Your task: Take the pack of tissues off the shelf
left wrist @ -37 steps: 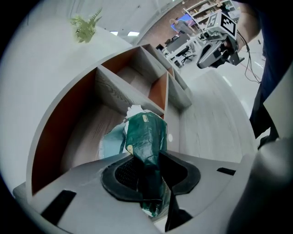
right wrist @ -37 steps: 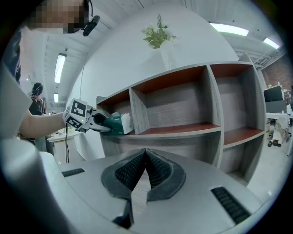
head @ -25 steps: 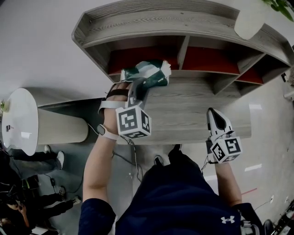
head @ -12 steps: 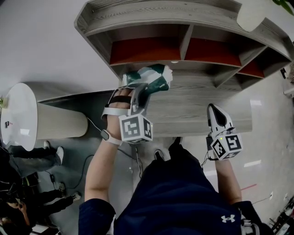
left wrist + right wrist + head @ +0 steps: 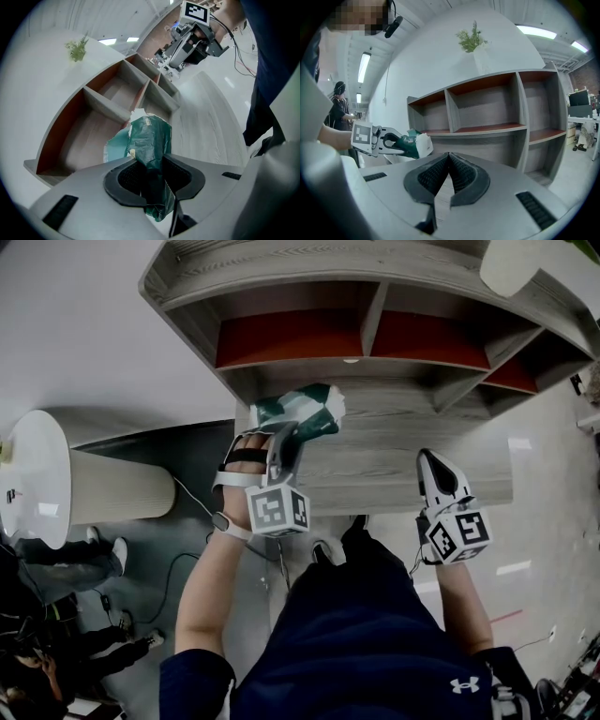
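The green pack of tissues (image 5: 151, 138) is gripped between the left tongs (image 5: 149, 172) and held in front of the shelf (image 5: 309, 263), outside its compartments. The right tongs (image 5: 448, 164) are clenched on nothing.

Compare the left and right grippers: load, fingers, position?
Left gripper has its fingers clamped on the green pack of tissues; right gripper is empty, fingers touching. Left gripper holds the pack out in front of the shelf's left compartment; right gripper sits off to the right, above the lower ledge. Both point toward the shelf.
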### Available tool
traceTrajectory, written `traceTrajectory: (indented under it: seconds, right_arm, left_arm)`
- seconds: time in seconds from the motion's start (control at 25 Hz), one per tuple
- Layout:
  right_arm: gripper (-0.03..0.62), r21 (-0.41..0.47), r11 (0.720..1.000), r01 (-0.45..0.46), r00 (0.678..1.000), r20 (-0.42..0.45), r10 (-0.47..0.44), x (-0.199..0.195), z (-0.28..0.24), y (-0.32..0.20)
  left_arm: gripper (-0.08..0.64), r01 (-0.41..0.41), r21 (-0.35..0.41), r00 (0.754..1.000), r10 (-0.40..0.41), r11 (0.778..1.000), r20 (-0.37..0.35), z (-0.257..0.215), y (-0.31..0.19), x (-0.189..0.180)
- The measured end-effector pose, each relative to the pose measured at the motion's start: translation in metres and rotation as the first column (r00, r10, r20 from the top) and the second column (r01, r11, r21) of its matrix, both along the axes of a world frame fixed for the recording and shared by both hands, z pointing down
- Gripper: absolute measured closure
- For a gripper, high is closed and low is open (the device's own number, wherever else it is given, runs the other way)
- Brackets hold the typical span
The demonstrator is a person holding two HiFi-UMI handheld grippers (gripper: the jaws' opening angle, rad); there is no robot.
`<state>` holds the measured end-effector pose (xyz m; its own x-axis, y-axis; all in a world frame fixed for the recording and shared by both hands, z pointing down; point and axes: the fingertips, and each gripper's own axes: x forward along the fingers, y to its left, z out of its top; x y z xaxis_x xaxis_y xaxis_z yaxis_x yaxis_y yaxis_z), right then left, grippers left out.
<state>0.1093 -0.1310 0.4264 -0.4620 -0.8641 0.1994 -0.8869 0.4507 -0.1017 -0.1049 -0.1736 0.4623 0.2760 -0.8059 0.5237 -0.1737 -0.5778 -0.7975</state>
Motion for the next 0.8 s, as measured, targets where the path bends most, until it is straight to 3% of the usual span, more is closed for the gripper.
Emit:
traceTrajectory:
  seconds: [0.56, 0.8]
  right_arm:
    - [0.589, -0.036, 0.999, -0.013, 1.000, -0.009, 0.012, 0.020, 0.013, -0.012]
    - [0.589, -0.056, 0.998, -0.010, 1.000, -0.008, 0.010, 0.024, 0.022, -0.020]
  left_arm:
    - [0.442, 0.004, 0.020, 0.999, -0.004, 1.000, 0.038, 0.055, -0.026, 0.007]
    - [0.440, -0.006, -0.048, 0.999, 0.008, 0.999, 0.040, 0.092, -0.032, 0.016]
